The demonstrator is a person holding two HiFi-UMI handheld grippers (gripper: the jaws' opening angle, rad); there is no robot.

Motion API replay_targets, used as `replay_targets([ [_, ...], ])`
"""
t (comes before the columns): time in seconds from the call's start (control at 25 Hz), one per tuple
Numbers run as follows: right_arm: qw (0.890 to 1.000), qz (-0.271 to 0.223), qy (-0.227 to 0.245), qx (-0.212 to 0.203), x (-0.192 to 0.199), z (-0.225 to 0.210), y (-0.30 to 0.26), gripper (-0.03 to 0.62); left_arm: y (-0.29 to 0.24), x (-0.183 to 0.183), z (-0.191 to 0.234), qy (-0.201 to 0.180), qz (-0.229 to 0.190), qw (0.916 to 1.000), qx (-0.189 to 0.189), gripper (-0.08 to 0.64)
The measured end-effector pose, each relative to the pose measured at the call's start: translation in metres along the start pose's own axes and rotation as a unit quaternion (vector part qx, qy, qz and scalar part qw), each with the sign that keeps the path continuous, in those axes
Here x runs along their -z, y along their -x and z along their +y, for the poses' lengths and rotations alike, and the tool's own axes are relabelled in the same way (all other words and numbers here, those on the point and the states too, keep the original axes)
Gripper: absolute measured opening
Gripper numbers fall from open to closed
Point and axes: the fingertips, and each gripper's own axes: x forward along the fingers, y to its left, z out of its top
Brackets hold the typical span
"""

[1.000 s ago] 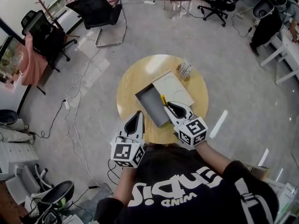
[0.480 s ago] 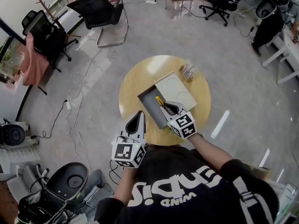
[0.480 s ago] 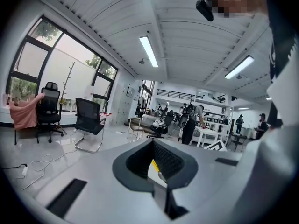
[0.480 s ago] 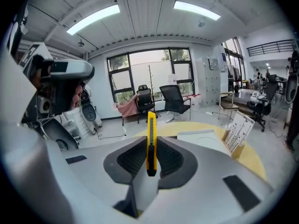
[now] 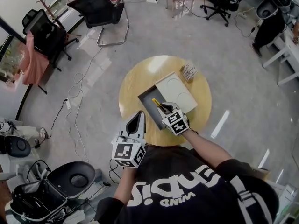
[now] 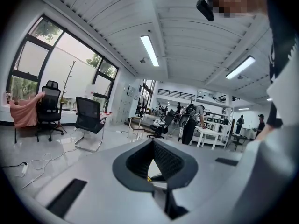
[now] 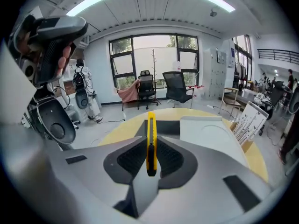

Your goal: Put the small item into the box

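While right gripper (image 5: 164, 108) clamps yellow knife (image 5: 157, 103) over grey box (image 5: 146, 100), left gripper (image 5: 138, 114) closed, empty; shirt (image 5: 187, 192) print illegible

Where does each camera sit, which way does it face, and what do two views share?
Head view: on the person's head, looking steeply down at the round table; arms, left gripper, right gripper show.
Left gripper view: on that gripper, facing level toward chairs; shut empty jaws, shirt at right.
Right gripper view: on that gripper, facing windows across the table; jaws clamp a yellow knife.
Shared: head and right gripper views show knife and grey box.
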Motion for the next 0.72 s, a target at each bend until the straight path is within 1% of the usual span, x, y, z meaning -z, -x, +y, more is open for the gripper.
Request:
replay_targets([
  [0.2, 0.999, 0.034, 0.008, 0.002, 0.003, -0.003, -0.021, 0.057, -0.006, -0.005, 0.009, 0.003, 0.003, 1.0000, 0.001, 0.008],
  [0.32, 0.998, 0.048, 0.027, 0.005, 0.014, -0.003, -0.023, 0.057, -0.004, 0.003, 0.002, 0.006, 0.003, 1.0000, -0.002, 0.008],
  [0.52, 0.995, 0.084, 0.061, 0.007, 0.015, 0.002, -0.034, 0.057, -0.006, 0.005, 0.002, 0.007, 0.002, 1.0000, -0.005, 0.008],
  [0.72, 0.990, 0.116, 0.074, 0.010, 0.016, 0.004, -0.047, 0.057, -0.006, 0.005, 0.005, 0.008, 0.001, 0.9999, -0.010, 0.008],
])
